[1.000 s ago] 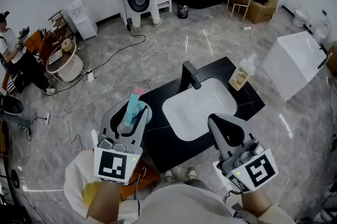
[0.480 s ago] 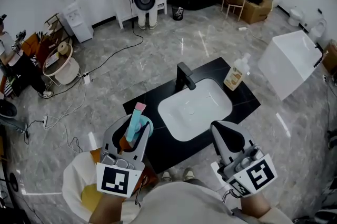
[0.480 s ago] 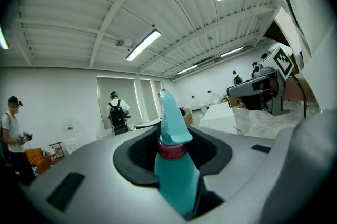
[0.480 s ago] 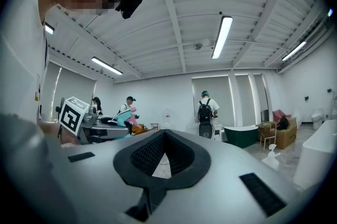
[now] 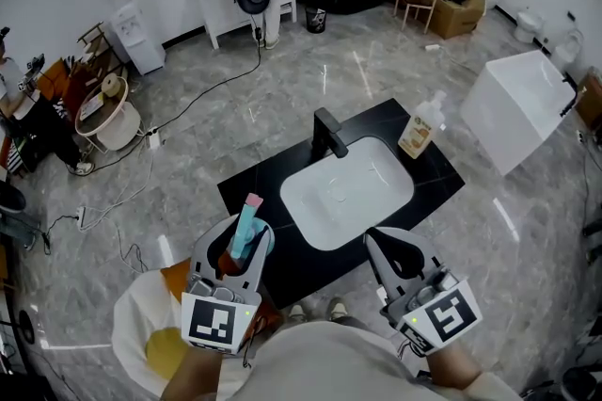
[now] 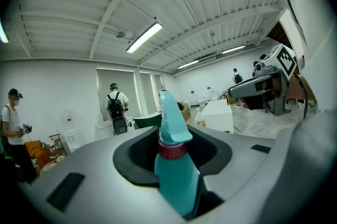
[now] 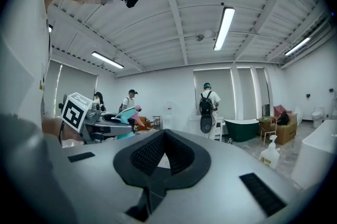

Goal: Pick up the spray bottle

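Observation:
A teal spray bottle (image 5: pixel 244 230) with a pink nozzle tip and a dark red collar stands upright between the jaws of my left gripper (image 5: pixel 242 242), which is shut on its body. In the left gripper view the bottle (image 6: pixel 176 178) fills the gap between the pads, its trigger head pointing up. My right gripper (image 5: pixel 391 250) hangs at the lower right, in front of the sink counter, shut with nothing in it. In the right gripper view its jaws (image 7: pixel 163 159) meet, and the held bottle (image 7: pixel 128 114) shows at the left.
A black counter (image 5: pixel 256 189) with a white basin (image 5: pixel 344 192) and a black tap (image 5: pixel 329 135) stands ahead. A pump soap bottle (image 5: pixel 420 128) sits at its right end. A white tub (image 5: pixel 523 108) is at the right, cables cross the floor at left, and people stand at the back.
Both grippers have sunk lower and drawn closer to my body. The spray bottle stays in the left gripper's hold.

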`<action>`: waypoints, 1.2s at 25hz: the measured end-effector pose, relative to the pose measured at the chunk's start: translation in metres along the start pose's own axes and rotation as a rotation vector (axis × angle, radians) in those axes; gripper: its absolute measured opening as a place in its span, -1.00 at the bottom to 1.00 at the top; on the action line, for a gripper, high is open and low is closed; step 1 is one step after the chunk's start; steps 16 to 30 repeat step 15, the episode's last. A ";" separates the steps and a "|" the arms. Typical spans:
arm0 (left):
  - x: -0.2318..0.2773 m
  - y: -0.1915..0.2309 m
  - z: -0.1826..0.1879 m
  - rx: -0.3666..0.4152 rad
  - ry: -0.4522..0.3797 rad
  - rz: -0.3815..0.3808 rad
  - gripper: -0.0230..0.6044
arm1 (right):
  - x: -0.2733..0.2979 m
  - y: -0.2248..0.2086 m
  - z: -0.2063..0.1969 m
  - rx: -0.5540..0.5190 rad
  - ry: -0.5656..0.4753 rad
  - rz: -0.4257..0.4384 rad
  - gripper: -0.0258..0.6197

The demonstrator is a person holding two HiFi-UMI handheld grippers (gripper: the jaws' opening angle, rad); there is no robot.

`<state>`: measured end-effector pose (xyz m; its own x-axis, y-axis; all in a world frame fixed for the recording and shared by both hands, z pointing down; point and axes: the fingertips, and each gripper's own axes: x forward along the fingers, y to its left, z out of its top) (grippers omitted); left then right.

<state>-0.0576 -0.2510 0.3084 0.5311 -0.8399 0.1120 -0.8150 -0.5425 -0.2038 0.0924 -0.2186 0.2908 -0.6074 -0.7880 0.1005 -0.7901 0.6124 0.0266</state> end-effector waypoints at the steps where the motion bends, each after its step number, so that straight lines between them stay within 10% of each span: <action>1: 0.001 0.001 -0.001 -0.002 0.004 0.001 -0.41 | 0.001 -0.001 0.001 -0.008 -0.001 0.000 -0.83; 30: 0.013 0.004 0.009 -0.003 -0.018 -0.001 -0.41 | 0.006 -0.004 0.020 -0.081 -0.035 0.001 -0.83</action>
